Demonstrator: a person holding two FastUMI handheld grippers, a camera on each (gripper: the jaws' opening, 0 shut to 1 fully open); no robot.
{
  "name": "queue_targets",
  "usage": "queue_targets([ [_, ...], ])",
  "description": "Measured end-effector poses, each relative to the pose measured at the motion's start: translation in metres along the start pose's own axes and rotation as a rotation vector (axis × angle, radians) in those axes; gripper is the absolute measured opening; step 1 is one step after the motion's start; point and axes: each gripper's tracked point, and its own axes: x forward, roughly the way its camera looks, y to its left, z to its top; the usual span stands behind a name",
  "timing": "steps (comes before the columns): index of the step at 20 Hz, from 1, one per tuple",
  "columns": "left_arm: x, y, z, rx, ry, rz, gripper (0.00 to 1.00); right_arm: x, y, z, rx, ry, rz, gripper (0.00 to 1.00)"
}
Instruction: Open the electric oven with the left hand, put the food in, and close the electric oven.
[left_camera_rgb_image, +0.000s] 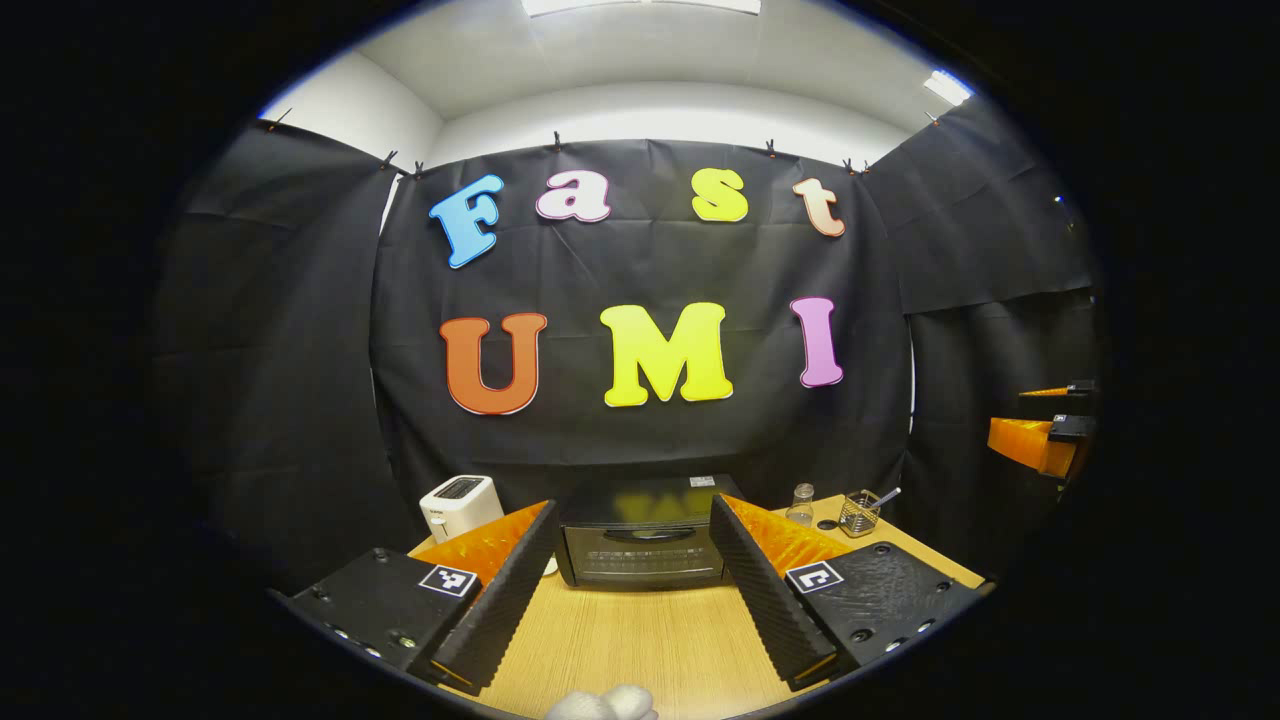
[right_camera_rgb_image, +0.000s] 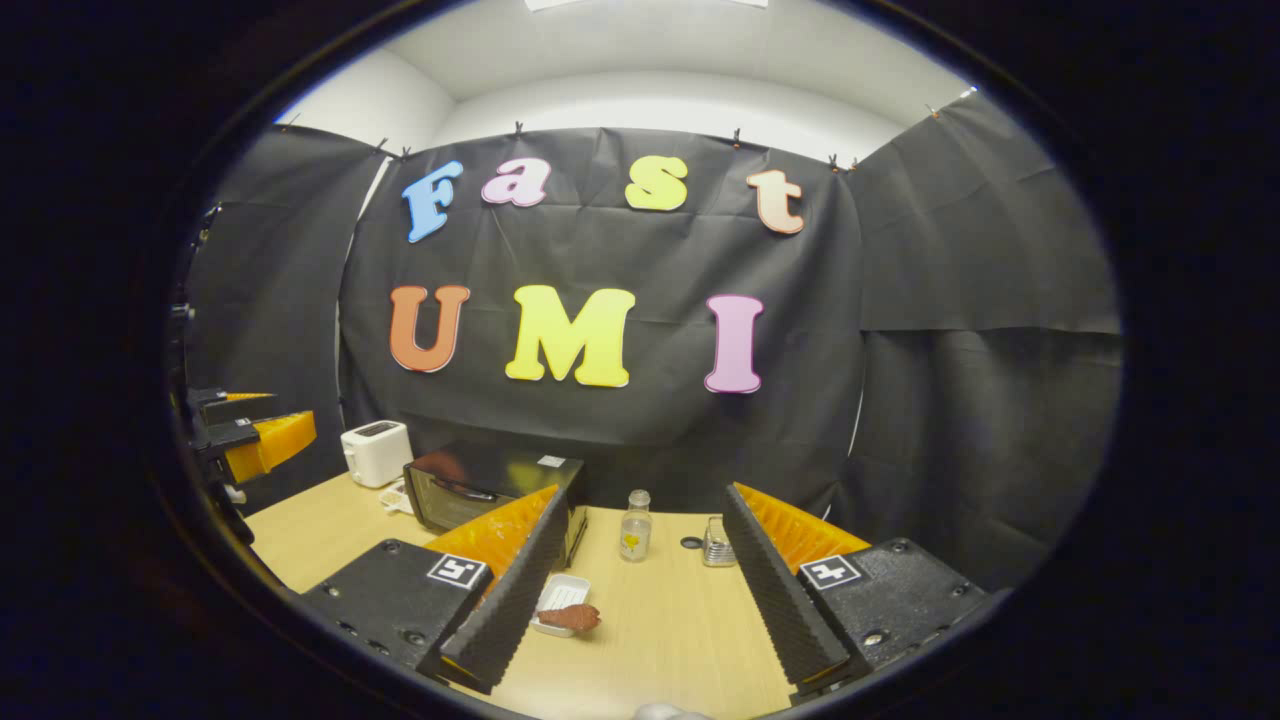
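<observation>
Left claw (left_camera_rgb_image: 632, 590) wide and empty, closed oven (left_camera_rgb_image: 645, 545) at 12 o'clock on counter (left_camera_rgb_image: 640, 640): go straight in, pinch handle (left_camera_rgb_image: 650, 535) centrally, pull down; right claw (right_camera_rgb_image: 640, 600) wide.

Black cloth wall (left_camera_rgb_image: 640, 440) hangs behind wooden table (left_camera_rgb_image: 640, 640), creased, clipped along top edge. More black cloth panels (right_camera_rgb_image: 990, 400) close booth to either side of table. Above cloth wall, strip of white wall (left_camera_rgb_image: 660, 110), then pale ceiling (right_camera_rgb_image: 660, 50). Bright ceiling light panel (left_camera_rgb_image: 640, 5) above cloth wall, second light (left_camera_rgb_image: 946, 87) toward upper right. Table top light wood grain, lit evenly, reaching back to foot of cloth wall.
</observation>
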Motion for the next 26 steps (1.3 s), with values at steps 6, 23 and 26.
queue_targets([
  [6,0.035,-0.004,-0.01,0.001,0.002,-0.016,0.96,0.004,-0.002,-0.008,0.004,0.023,-0.012,0.99],
  [23,0.253,-0.026,-0.131,-0.049,0.157,-0.061,0.97,0.007,-0.042,-0.024,0.046,0.169,-0.168,0.99],
  [26,0.273,-0.024,-0.159,-0.036,0.208,-0.058,0.97,0.011,-0.039,-0.026,0.054,0.191,-0.171,0.99],
])
